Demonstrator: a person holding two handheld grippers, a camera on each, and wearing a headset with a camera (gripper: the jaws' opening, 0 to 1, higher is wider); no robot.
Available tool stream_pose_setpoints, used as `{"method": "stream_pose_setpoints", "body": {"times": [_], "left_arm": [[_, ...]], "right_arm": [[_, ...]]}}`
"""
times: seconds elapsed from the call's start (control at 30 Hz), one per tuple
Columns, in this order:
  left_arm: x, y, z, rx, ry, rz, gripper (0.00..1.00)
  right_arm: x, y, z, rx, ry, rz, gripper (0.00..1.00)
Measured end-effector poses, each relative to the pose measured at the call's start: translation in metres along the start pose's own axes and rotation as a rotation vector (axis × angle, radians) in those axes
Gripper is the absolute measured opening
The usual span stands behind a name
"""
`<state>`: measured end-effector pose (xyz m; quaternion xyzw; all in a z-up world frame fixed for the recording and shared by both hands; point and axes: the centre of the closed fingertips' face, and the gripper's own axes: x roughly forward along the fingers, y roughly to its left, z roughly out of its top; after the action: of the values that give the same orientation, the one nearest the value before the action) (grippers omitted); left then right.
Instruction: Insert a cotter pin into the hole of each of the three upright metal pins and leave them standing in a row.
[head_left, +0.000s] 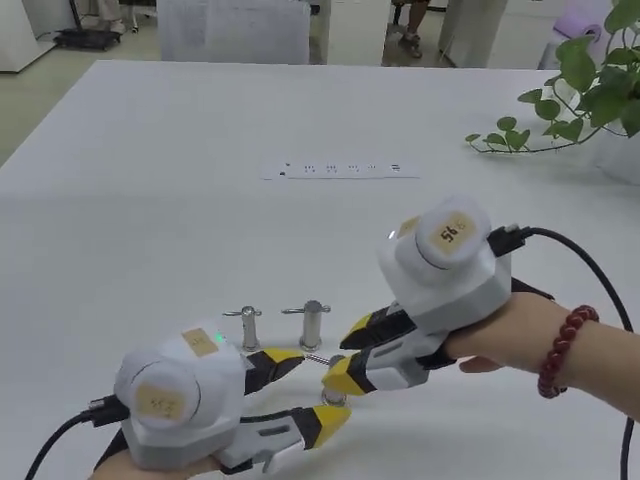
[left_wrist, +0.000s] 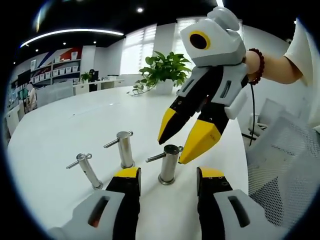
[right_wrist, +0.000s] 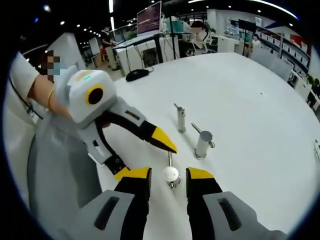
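Observation:
Three upright metal pins stand on the white table (head_left: 200, 220), each with a cotter pin across its top. Two of them, the left pin (head_left: 247, 327) and the middle pin (head_left: 312, 322), stand side by side. The third pin (head_left: 333, 396) is nearer me, and its cotter pin (left_wrist: 156, 157) sticks out sideways. My left gripper (left_wrist: 170, 173) is open, its jaws either side of that pin's base (left_wrist: 169, 165). My right gripper (right_wrist: 167, 174) is open too and straddles the pin's head (right_wrist: 171, 174) from the opposite side. In the head view the left gripper (head_left: 308, 390) and the right gripper (head_left: 337, 365) meet tip to tip.
A white power strip (head_left: 340, 170) lies flat further back on the table. A potted plant (head_left: 590, 80) trails over the far right edge. A black cable (head_left: 590, 270) runs from the right gripper. A computer mouse (right_wrist: 137, 74) lies far off on the table.

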<state>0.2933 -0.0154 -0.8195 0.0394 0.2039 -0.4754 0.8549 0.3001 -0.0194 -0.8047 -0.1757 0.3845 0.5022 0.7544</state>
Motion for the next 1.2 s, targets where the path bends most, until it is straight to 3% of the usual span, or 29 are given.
{"method": "stream_pose_setpoints", "body": {"times": [0.57,0.87,1.1,1.2], "left_arm": [[-0.039,-0.001,0.018,-0.056,-0.073,0.006,0.64],[-0.057,0.004,0.016,-0.067,-0.062,0.041,0.76],[-0.067,0.009,0.016,-0.074,-0.064,0.071,0.81],[-0.069,0.01,0.016,-0.077,-0.064,0.081,0.8]], "right_arm": [[0.008,0.003,-0.001,0.025,-0.02,-0.015,0.29],[0.013,0.001,-0.004,0.024,-0.022,-0.03,0.27],[0.016,-0.003,-0.005,0.014,-0.019,-0.046,0.25],[0.017,-0.003,-0.003,0.011,-0.028,-0.047,0.19]]}}
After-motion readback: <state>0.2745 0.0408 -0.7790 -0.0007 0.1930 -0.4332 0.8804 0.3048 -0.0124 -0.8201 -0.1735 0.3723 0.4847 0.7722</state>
